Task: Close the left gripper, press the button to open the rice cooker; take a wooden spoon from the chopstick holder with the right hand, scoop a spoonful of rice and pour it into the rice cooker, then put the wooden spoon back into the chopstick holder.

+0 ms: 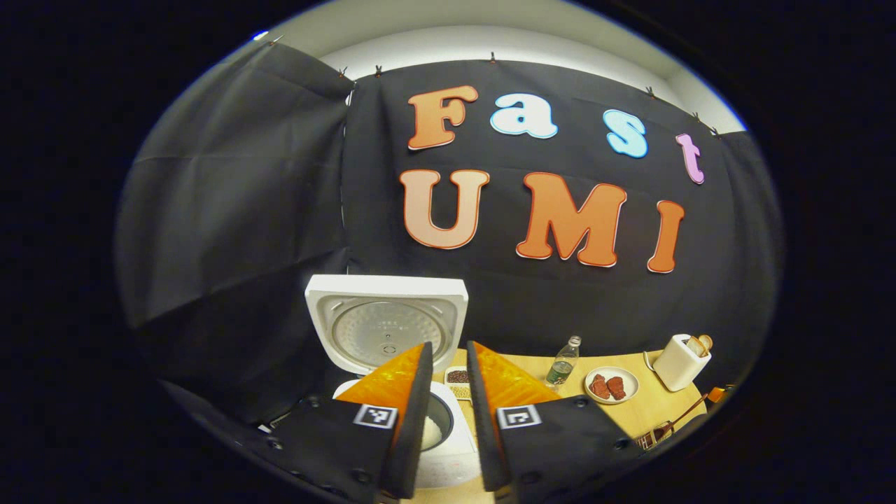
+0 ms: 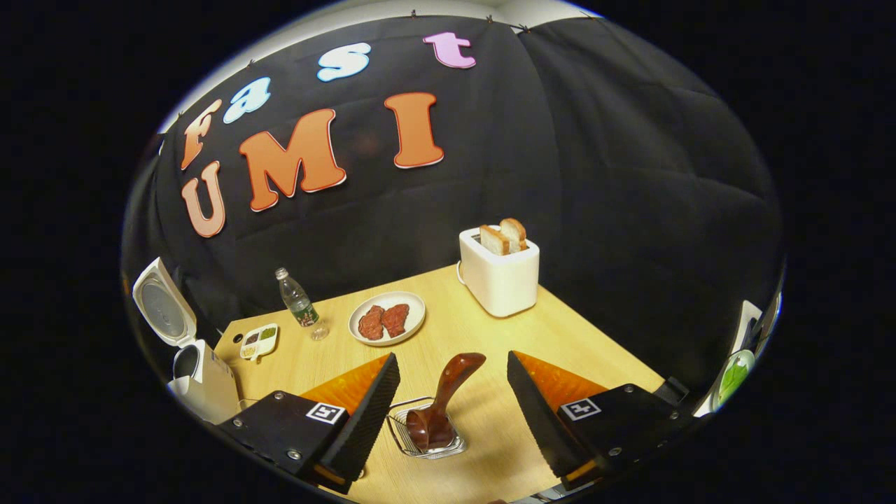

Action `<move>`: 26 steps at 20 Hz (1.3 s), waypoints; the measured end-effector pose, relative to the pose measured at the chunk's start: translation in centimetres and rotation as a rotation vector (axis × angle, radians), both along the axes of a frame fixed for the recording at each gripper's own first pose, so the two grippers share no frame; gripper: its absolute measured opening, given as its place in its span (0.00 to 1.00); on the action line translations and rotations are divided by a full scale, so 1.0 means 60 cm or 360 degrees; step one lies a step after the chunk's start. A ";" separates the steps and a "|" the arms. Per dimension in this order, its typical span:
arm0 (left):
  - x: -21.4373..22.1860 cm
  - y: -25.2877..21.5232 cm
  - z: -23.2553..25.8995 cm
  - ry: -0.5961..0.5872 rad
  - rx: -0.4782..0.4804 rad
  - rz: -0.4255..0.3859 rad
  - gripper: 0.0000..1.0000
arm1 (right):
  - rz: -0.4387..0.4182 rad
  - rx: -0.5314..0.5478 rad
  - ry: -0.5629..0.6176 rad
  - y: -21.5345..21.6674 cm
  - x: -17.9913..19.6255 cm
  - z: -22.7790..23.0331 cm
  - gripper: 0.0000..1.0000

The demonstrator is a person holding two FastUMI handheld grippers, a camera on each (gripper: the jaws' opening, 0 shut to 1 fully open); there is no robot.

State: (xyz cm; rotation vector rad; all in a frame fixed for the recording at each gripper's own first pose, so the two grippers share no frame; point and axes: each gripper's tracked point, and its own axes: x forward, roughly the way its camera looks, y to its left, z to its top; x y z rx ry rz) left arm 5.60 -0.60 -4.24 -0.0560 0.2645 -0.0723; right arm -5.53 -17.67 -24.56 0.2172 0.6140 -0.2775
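Observation:
The white rice cooker stands open right in front of my left gripper, its lid tipped up and back. The left fingers hang over the inner pot with a narrow gap and nothing between them. A small divided dish of grains lies behind the cooker. In the right gripper view the dark wooden spoon stands bowl-down in the wire chopstick holder. My right gripper is open wide just above it, one finger on each side of the handle, touching neither. The cooker sits far left.
On the wooden table are a water bottle, a plate of meat pieces and a white toaster holding two bread slices. From the left gripper view the toaster and the plate lie to the right.

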 end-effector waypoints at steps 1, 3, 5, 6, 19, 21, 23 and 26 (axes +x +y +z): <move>-0.008 -0.012 0.002 -0.0008 0.0023 -0.0009 0.59 | 0.0019 0.0037 0.0032 0.002 0.003 -0.016 0.96; -0.025 -0.010 -0.008 0.0008 0.0116 0.0029 0.76 | 0.0045 0.0110 0.0093 0.004 0.009 -0.053 0.96; -0.045 -0.020 -0.008 0.0029 0.0127 0.0056 0.77 | 0.0067 0.0189 0.0164 0.006 0.015 -0.087 0.95; -0.058 -0.022 -0.013 0.0048 0.0124 0.0068 0.77 | 0.0071 0.0243 0.0184 0.009 0.021 -0.101 0.95; -0.111 -0.017 -0.028 0.0115 0.0196 0.0149 0.77 | 0.0086 0.0501 0.0113 0.047 0.052 -0.138 0.30; -0.103 -0.021 -0.033 0.0118 0.0201 0.0112 0.77 | 0.0065 0.0545 0.0124 0.057 0.040 -0.135 0.24; -0.095 -0.021 -0.042 0.0134 0.0216 0.0081 0.77 | 0.0027 0.0538 0.0143 0.055 0.028 -0.137 0.24; -0.081 -0.021 -0.051 0.0155 0.0156 0.0044 0.79 | -0.0032 0.0492 0.0131 0.052 0.015 -0.135 0.19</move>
